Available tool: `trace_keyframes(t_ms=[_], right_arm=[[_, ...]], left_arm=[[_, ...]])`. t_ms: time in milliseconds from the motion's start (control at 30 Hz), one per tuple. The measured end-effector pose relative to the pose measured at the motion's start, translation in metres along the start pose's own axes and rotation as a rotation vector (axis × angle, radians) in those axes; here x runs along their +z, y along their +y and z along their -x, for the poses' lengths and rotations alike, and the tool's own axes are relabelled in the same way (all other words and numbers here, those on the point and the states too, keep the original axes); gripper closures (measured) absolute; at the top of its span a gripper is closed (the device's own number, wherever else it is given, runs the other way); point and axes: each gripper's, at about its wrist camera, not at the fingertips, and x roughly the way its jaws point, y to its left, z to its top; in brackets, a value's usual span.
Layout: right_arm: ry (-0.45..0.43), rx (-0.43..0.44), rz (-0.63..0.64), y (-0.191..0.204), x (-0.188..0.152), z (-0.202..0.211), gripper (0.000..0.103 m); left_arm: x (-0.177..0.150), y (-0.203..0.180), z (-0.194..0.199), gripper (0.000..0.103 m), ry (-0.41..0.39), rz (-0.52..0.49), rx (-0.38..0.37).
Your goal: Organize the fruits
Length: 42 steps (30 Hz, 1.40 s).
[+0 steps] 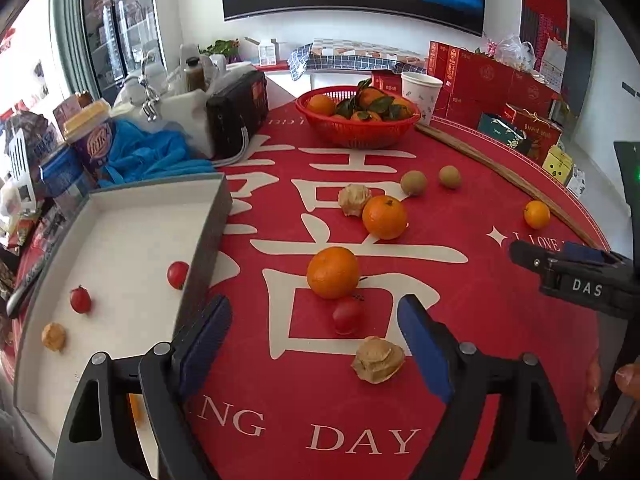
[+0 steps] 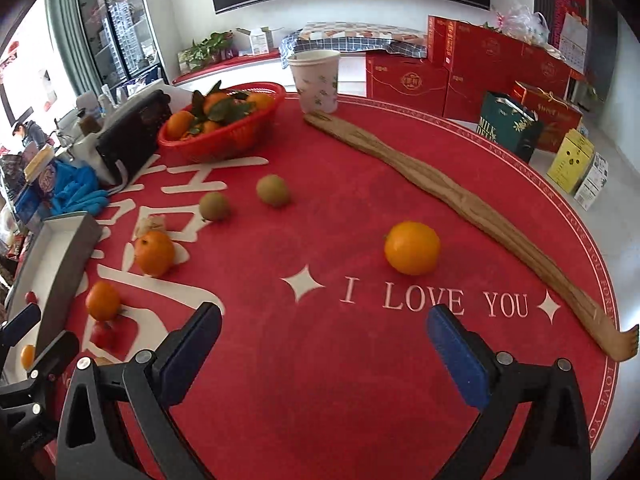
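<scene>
A grey-walled white tray [image 1: 208, 236] sits at the table's left and holds two cherry tomatoes [image 1: 177, 274], a husked berry [image 1: 53, 336] and a small orange. My left gripper [image 1: 314, 340] is open and empty above the red cloth. Between its fingers lie a cherry tomato [image 1: 347, 315], an orange [image 1: 333, 272] and a papery husked berry [image 1: 378, 359]. Farther off lie another orange [image 1: 384, 217], a husked berry [image 1: 353, 199] and two kiwis [image 1: 413, 182]. My right gripper [image 2: 324, 346] is open and empty, short of a lone orange [image 2: 412, 247].
A red basket of leafy oranges [image 1: 357, 116] and a paper cup [image 1: 421, 94] stand at the back. A long wooden back scratcher [image 2: 460, 208] lies along the right rim. A black box, blue gloves [image 1: 152, 156] and snack tubs crowd the left. Red gift boxes stand beyond the table.
</scene>
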Motion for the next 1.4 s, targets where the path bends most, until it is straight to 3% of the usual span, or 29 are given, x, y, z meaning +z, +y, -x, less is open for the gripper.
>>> trace_keyframes(t_ms=[133, 300, 567, 767, 967, 1400], right_arm=[[0.068, 0.006, -0.001, -0.003, -0.004, -0.014, 0.0], [0.087, -0.081, 0.056, 0.004, -0.007, -0.021, 0.0], [0.072, -0.079, 0.06, 0.003, -0.01, -0.022, 0.0], [0.063, -0.08, 0.06, 0.003, -0.01, -0.022, 0.0], [0.063, -0.08, 0.059, 0.003, -0.01, -0.022, 0.0], [0.062, -0.08, 0.06, 0.003, -0.01, -0.022, 0.0]], left_arm=[[-0.006, 0.0, -0.01, 0.016, 0.035, 0.011, 0.004], [-0.012, -0.006, -0.019, 0.016, 0.076, -0.002, -0.013], [-0.018, -0.011, -0.027, 0.016, 0.116, -0.014, -0.03], [-0.019, -0.011, -0.027, 0.015, 0.116, -0.013, -0.036], [-0.019, -0.008, -0.031, 0.005, 0.114, 0.005, -0.021], [-0.02, -0.007, -0.032, 0.002, 0.115, 0.007, -0.019]])
